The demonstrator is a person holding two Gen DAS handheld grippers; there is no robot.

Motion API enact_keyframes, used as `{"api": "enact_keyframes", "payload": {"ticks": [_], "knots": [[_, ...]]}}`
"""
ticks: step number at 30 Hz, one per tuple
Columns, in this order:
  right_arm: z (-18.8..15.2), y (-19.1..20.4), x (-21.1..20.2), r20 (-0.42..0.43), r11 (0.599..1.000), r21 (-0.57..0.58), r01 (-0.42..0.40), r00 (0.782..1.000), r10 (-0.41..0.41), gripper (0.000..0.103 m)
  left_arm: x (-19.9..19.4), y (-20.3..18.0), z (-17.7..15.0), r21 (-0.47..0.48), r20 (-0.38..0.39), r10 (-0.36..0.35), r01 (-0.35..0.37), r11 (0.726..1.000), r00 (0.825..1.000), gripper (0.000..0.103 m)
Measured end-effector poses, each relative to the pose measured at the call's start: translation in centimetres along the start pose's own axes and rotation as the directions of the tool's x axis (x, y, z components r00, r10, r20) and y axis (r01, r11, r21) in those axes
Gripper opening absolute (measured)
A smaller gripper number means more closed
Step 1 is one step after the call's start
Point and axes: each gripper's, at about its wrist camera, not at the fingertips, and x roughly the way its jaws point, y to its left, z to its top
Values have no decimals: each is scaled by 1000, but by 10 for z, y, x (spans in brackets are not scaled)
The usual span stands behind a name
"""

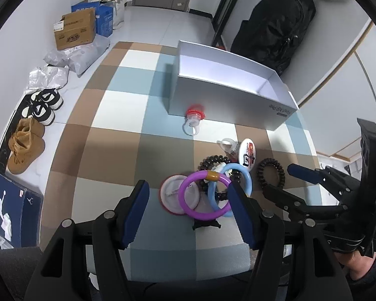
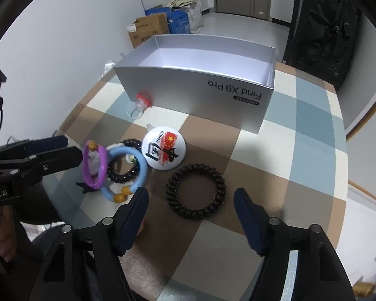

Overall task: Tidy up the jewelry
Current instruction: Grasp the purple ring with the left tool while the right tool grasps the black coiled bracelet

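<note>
Jewelry heap on the checked table (image 1: pixel 107 130), both hand-held grippers spread.

Two bangles, purple (image 1: pixel 203 195) and blue (image 1: pixel 230 190), two coil ties (image 2: pixel 196 190) (image 2: pixel 124 160), two badges (image 2: pixel 163 150) (image 1: pixel 179 195) and two clear rings (image 1: pixel 193 120) (image 1: pixel 226 145) lie before the open box (image 1: pixel 228 105). The left hand-held gripper (image 1: pixel 189 207) and right hand-held gripper (image 2: pixel 191 212) hold nothing. Only the left view shows shoes (image 1: pixel 25 144).
</note>
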Motion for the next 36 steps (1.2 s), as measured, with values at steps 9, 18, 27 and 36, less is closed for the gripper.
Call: {"api": "enact_keyframes", "payload": {"ticks": [9,18,27,36], "knots": [[0,2,4,-12,999,-23,27,1000,-27,52,3,-16,-6,69,-43,-10,12,998,999,61],[1,-9,0,-5,1000,9,8,1000,-8,45,10,-22,-8,99,-49,25,-20,995,998,60],[3,-22,-13,26,997,73,-38,999,36,44,6,-15,-5,46,-27,-37,38,998,999,46],[6,-35,-27,67,976,177,-129,991,119,44,12,-11,0,-2,-48,-73,73,997,996,8]]}}
